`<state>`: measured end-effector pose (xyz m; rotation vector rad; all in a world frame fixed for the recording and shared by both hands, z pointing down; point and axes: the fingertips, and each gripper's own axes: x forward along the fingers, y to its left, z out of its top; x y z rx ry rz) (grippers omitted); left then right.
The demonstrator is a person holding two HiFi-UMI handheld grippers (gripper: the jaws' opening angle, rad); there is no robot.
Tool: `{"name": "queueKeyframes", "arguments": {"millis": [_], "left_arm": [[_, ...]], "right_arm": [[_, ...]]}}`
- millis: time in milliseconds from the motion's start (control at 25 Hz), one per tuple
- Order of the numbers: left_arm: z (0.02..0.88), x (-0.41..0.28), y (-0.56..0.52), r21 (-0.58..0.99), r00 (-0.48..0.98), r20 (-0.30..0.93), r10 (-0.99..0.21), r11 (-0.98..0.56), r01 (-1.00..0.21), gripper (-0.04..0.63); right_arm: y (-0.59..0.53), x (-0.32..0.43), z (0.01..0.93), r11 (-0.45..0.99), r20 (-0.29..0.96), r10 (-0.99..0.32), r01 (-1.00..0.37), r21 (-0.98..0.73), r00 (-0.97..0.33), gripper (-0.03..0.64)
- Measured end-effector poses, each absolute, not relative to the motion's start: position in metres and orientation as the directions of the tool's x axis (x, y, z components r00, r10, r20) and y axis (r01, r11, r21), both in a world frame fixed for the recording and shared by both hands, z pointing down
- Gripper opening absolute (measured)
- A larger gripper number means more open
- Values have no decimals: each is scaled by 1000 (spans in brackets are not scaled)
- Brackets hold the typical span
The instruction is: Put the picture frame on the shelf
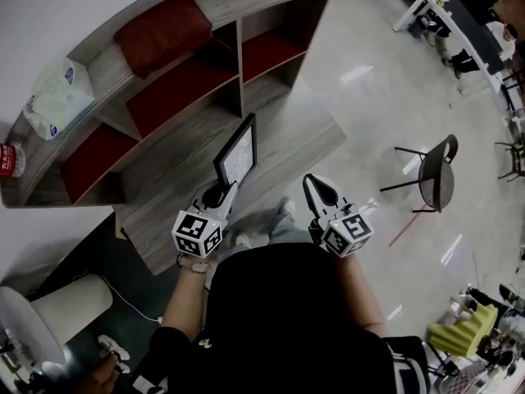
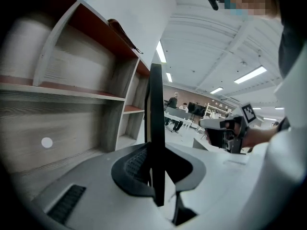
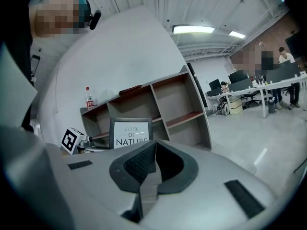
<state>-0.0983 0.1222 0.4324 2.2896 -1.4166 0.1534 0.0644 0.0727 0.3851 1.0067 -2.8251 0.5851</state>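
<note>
Clamped upright in the left gripper's [image 1: 221,192] jaws, the picture frame [image 1: 238,153] nears the shelf [image 1: 184,150], not yet placed; the right gripper's [image 1: 321,190] jaws are closed, empty.

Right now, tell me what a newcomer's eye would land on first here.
The black picture frame stands out, held upright by the left gripper in front of the person. Just beyond it is the grey shelf with red-lined compartments, a dark red cushion on top. The right gripper beside it is shut and empty.
</note>
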Motion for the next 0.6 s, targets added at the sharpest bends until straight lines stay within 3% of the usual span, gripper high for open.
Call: {"name": "queueKeyframes", "arguments": {"millis": [600], "left_arm": [[439,-71,50,286,239,397,-886,-127,-950,58]], "right_arm": [[-53,72,406,854,225,-312,-376,-359,-923,-2]]}}
